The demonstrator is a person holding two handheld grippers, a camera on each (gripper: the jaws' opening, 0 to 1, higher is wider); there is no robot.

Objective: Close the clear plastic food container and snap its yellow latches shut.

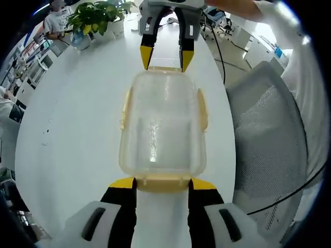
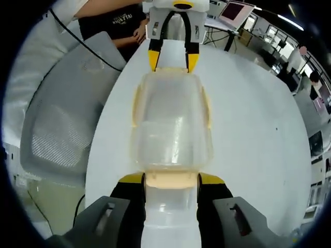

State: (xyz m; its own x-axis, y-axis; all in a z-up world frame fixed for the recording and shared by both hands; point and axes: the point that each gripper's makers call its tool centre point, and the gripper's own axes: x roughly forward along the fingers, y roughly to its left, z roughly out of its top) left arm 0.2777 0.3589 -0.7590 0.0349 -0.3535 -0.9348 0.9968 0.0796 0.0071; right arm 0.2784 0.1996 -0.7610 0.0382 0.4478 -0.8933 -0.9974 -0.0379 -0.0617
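Container (image 1: 163, 124) of clear plastic, lid on, lying flat on white bench (image 1: 77, 129), held between two facing claws. Nothing seen inside through the clear lid. Pale yellow latches (image 1: 202, 109) visible along both long sides and at both short ends; whether any is snapped fully home cannot be told.

Left claw (image 1: 162, 182): jaws apart, yellow tips set either side of the near end latch (image 1: 162, 182), just beside or touching the container's near corners. No clamping grip evident; the latch tab sits in the gap between the tips. Same claw seen in the right gripper view at the far end of the container (image 2: 172, 58), tips spread across that end's latch.

Right claw (image 2: 171, 179): jaws apart, yellow tips flanking the near end latch (image 2: 171, 181), close against the container's (image 2: 171, 129) corners; contact likely but not certain. Same claw seen in the left gripper view at the far end (image 1: 165, 57), tips spread and resting at the far edge of the lid.

Surroundings: grey mesh chair (image 1: 269, 134) just beside the bench edge; potted plant (image 1: 95, 18) well apart at the far end of the bench; black cable (image 1: 220, 51) trailing off the bench beside the chair. Person's hands (image 2: 138, 33) behind the opposite claw in the right gripper view; laptop (image 2: 235, 11) on a farther desk.
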